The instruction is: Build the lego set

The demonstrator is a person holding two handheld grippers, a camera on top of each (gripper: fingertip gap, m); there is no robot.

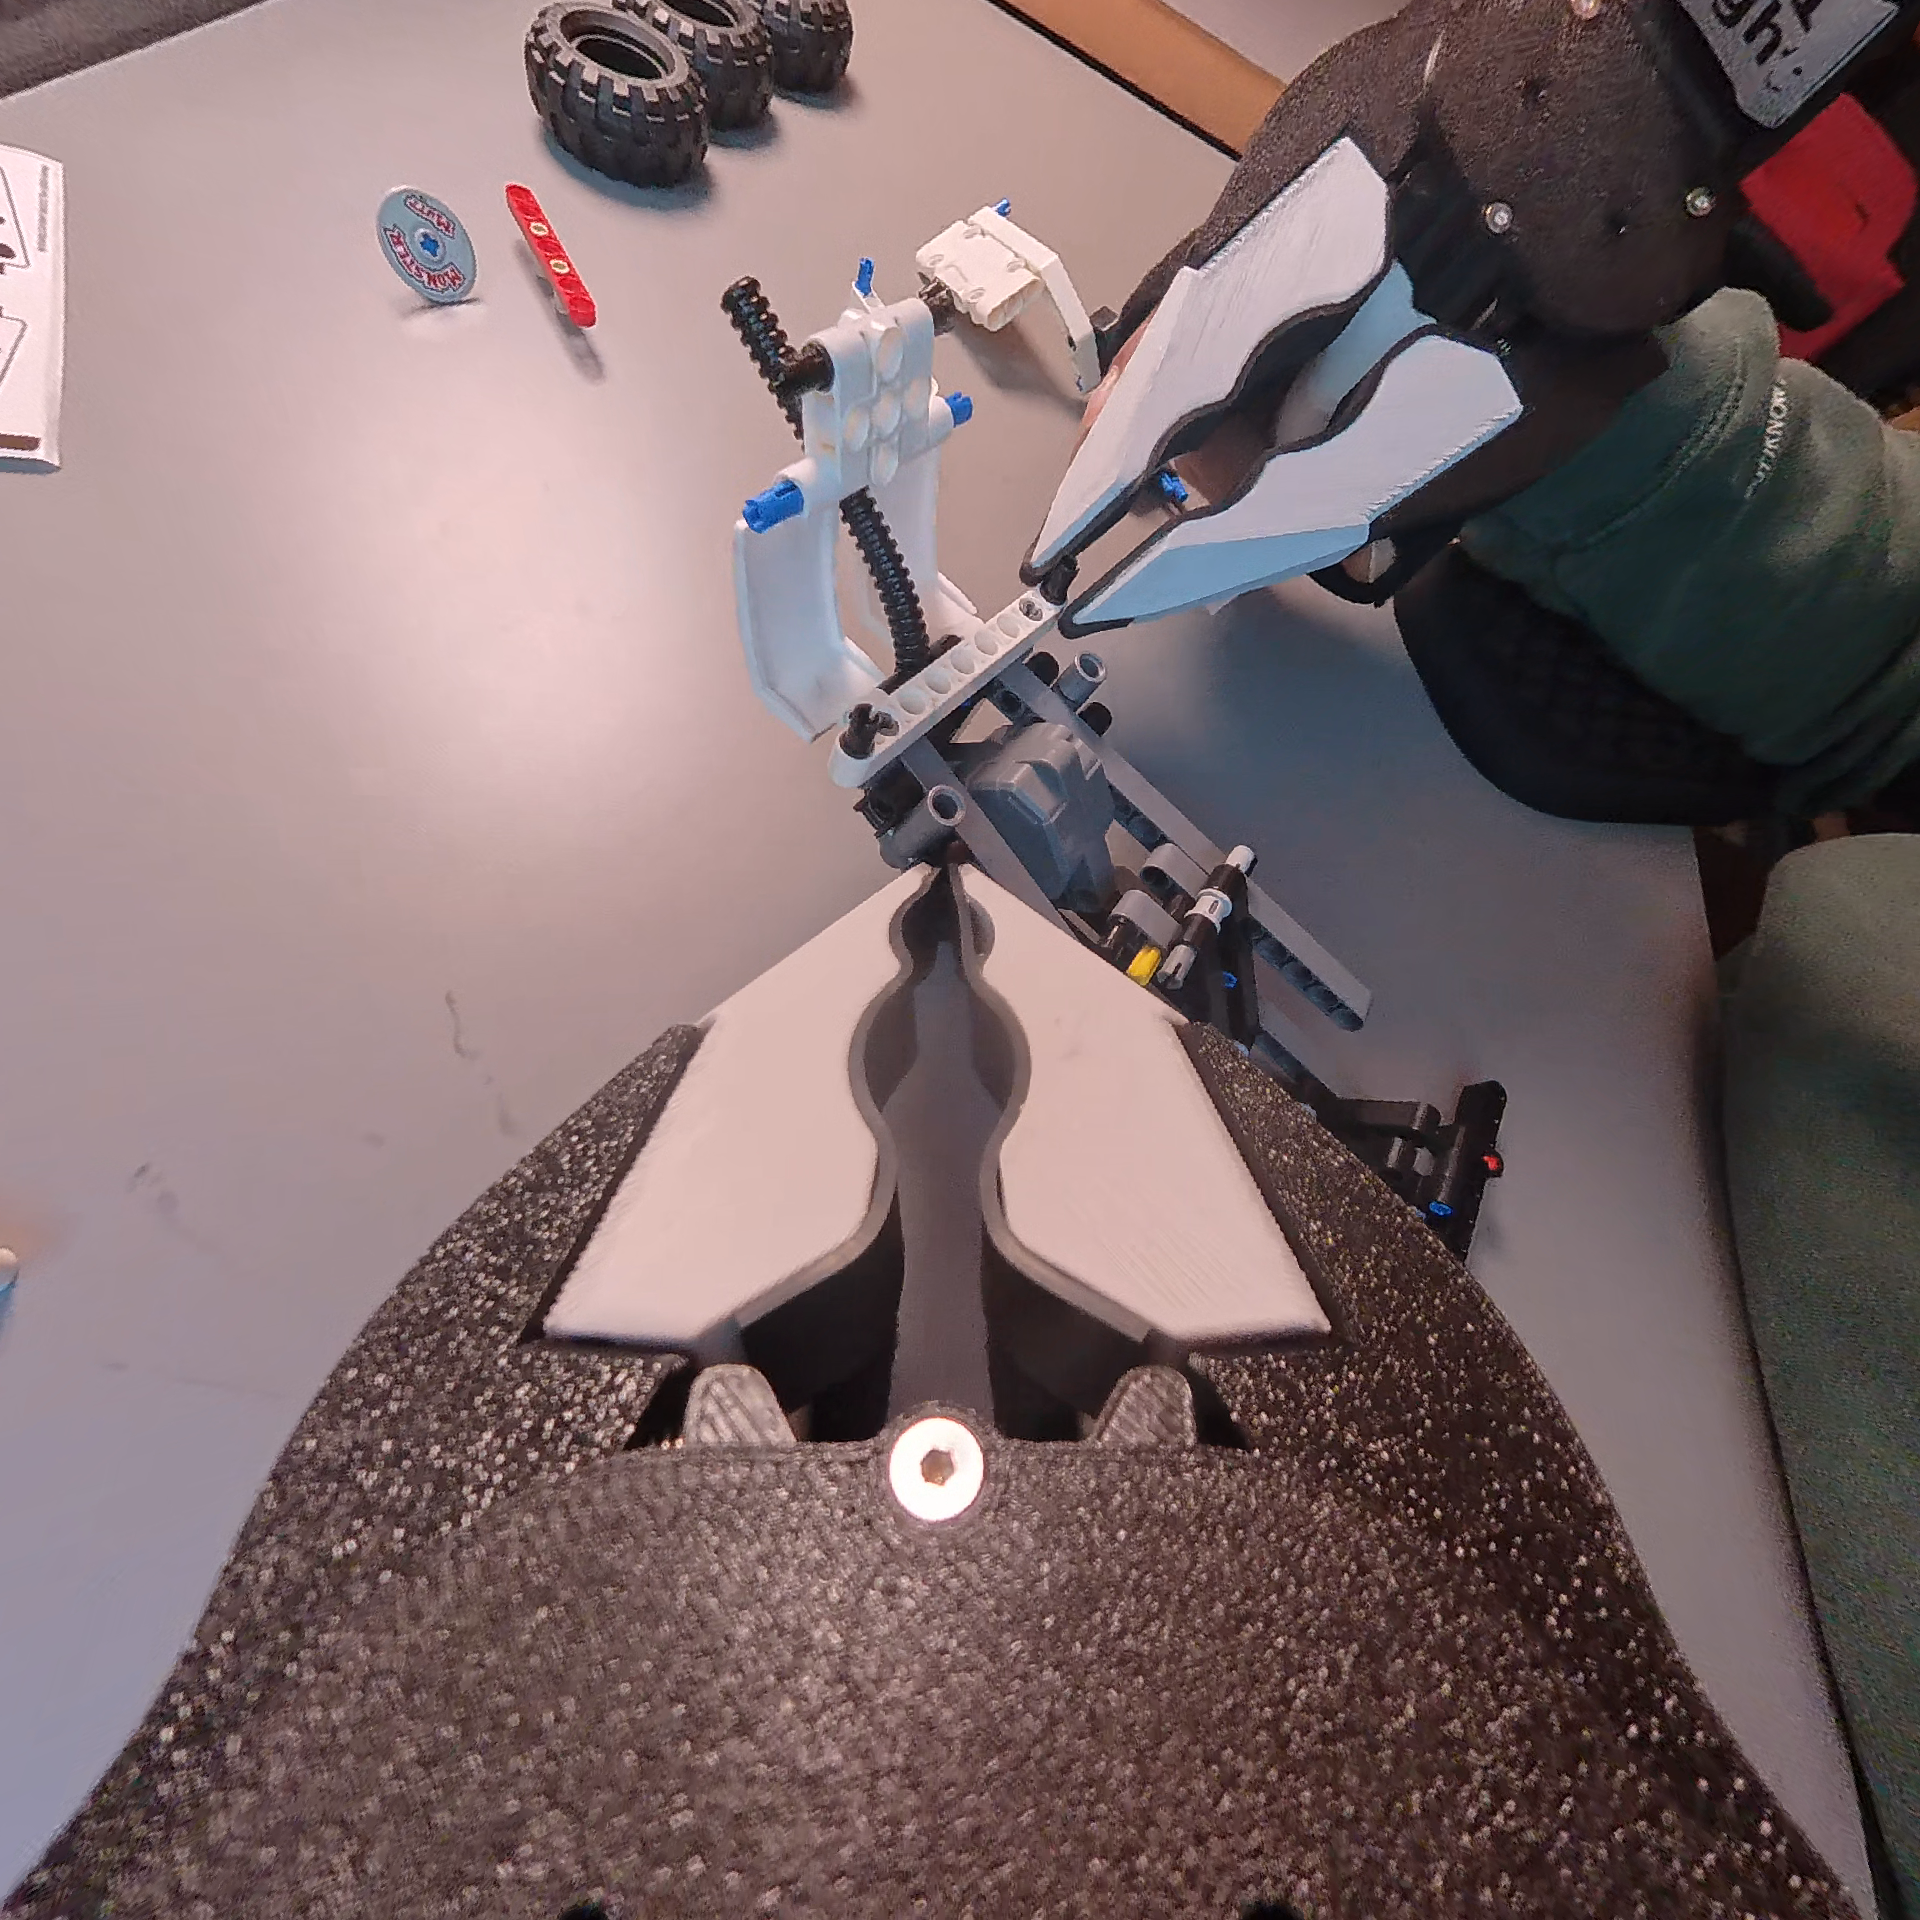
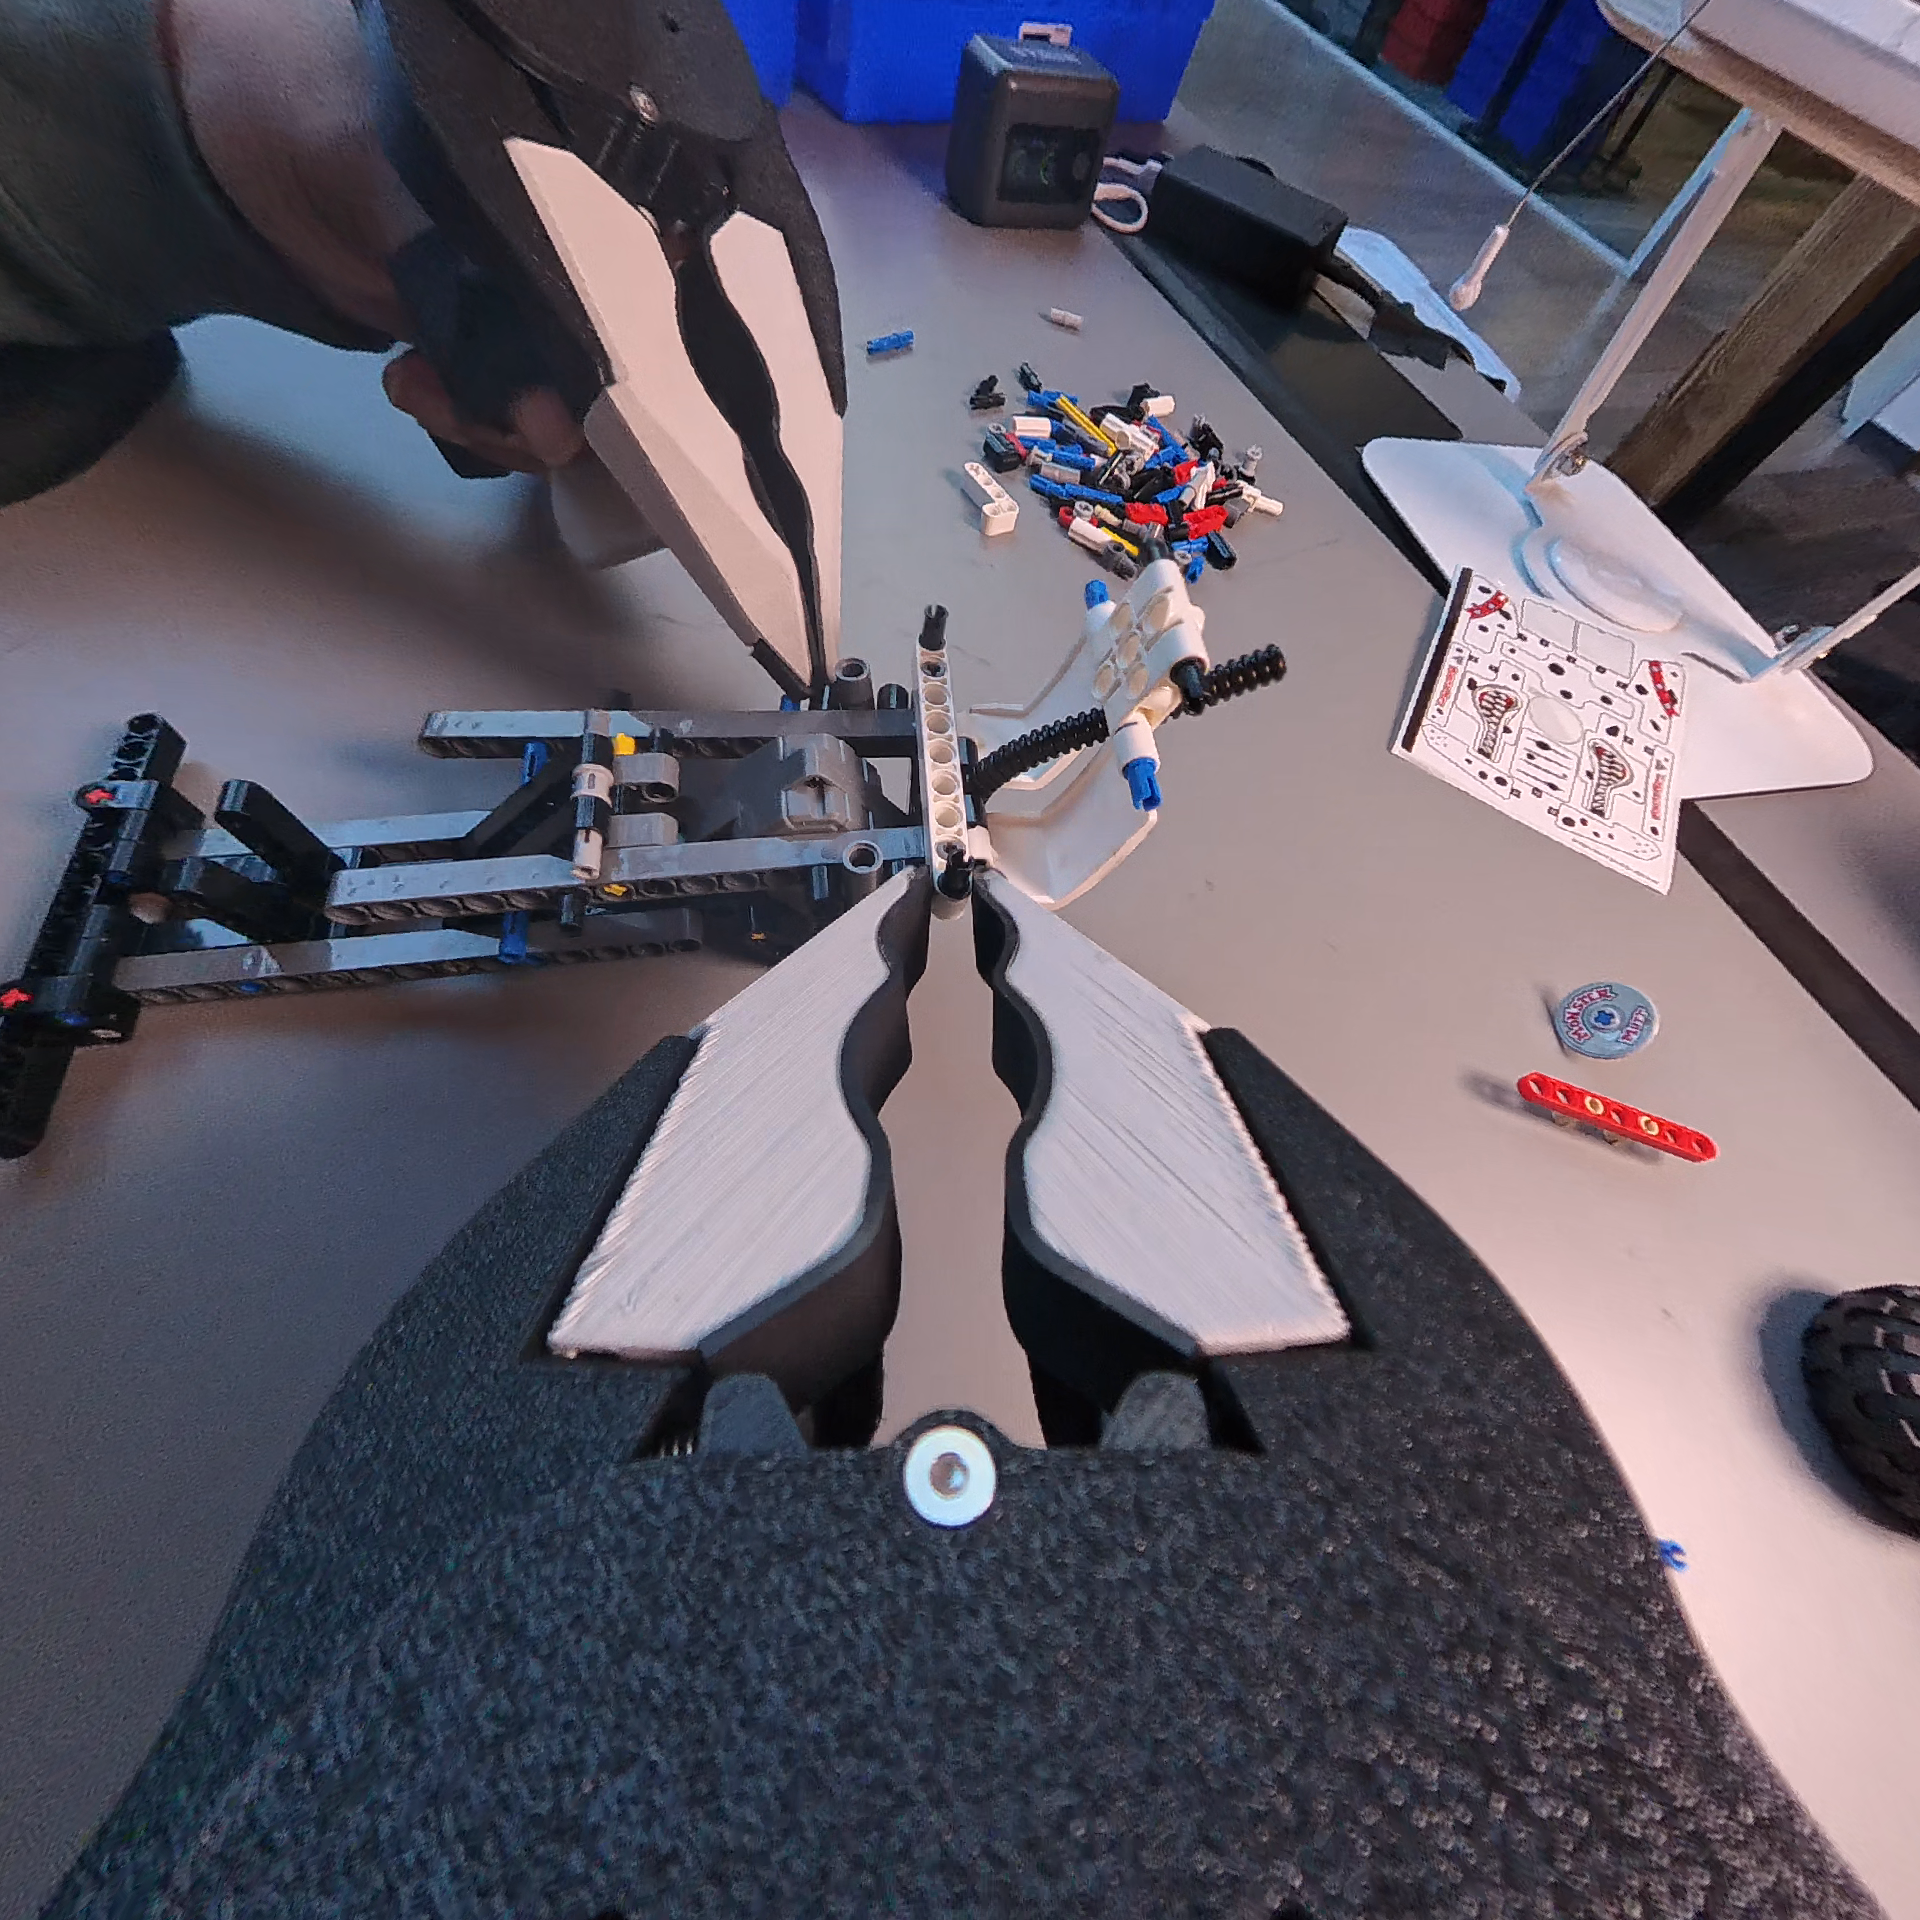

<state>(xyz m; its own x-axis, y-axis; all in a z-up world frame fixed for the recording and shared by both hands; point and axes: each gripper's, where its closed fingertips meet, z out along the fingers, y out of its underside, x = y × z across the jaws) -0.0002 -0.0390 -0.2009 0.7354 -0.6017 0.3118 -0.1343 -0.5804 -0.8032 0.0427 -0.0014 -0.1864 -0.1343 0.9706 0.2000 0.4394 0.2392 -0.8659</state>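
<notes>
I see the chassis [image 2: 436, 852] lying on the grey table [image 1: 260, 727], its long axis running left to right in my right wrist view, with the black end at the left. At the other end a white beam [image 2: 943, 769] crosses it, and a white curved piece [image 2: 1070, 821] with a black ribbed hose [image 2: 1049, 738] points away to the right. My right gripper [image 2: 951, 883] is pinching the near end of the white beam. My left gripper [image 1: 948, 868] is pressed together on the chassis edge near the grey motor [image 1: 1039, 800]. The tyres [image 1: 623, 83], a red beam [image 2: 1616, 1117] and a round disc [image 2: 1605, 1018] lie apart on the table.
</notes>
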